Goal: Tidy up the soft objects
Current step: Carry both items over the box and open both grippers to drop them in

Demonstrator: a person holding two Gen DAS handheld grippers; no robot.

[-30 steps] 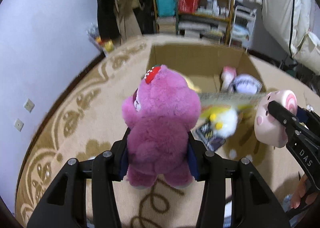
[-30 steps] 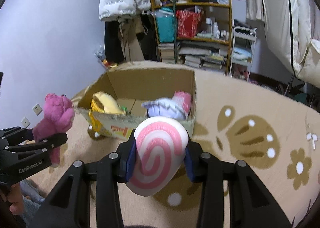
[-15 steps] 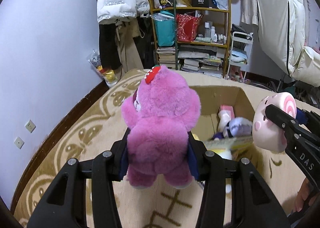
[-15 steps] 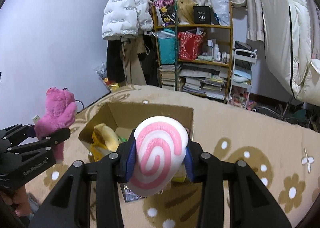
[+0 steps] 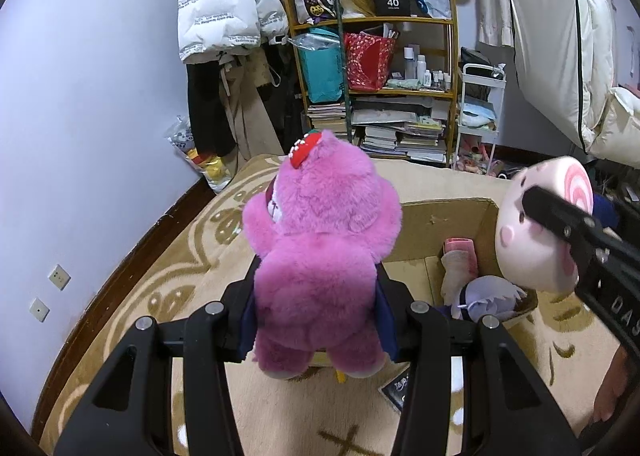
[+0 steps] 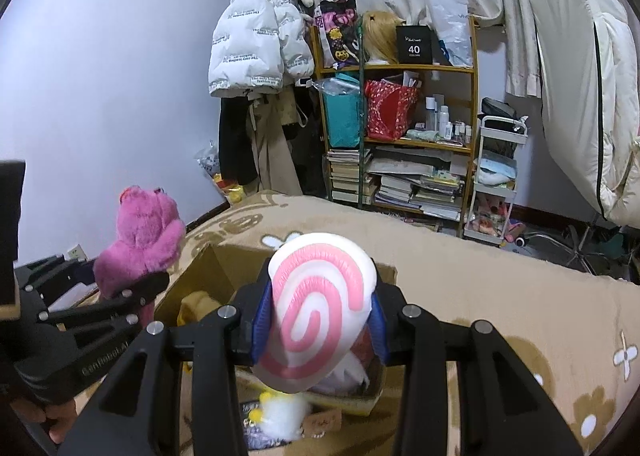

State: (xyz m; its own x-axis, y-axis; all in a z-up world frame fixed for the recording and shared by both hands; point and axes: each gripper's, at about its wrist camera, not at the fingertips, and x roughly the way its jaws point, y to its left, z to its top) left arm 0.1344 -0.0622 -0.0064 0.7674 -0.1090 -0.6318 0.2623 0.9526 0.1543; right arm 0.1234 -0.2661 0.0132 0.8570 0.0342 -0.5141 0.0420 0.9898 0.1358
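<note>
My left gripper (image 5: 316, 304) is shut on a pink plush bear (image 5: 320, 256) with a red strawberry on its head, held upright above the carpet at the left of an open cardboard box (image 5: 448, 220). My right gripper (image 6: 318, 316) is shut on a round pig plush with a pink-and-white swirl (image 6: 316, 308), held over the box (image 6: 216, 268). The pig plush (image 5: 536, 232) shows at the right in the left wrist view, the bear (image 6: 140, 240) at the left in the right wrist view. Inside the box lie a purple plush (image 5: 488, 296), a pink plush (image 5: 460, 260) and a yellow one (image 6: 196, 308).
A beige patterned carpet (image 5: 180, 268) covers the floor. A bookshelf (image 5: 384, 96) packed with books and bags stands at the back, with a white jacket (image 5: 224, 8) and a white cart (image 5: 480, 112) beside it. A white-yellow plush (image 6: 280, 416) lies in front of the box.
Both grippers have risen and tilted up with their plush toys. The box has dropped lower in both views, and more of the shelf and wall shows.
</note>
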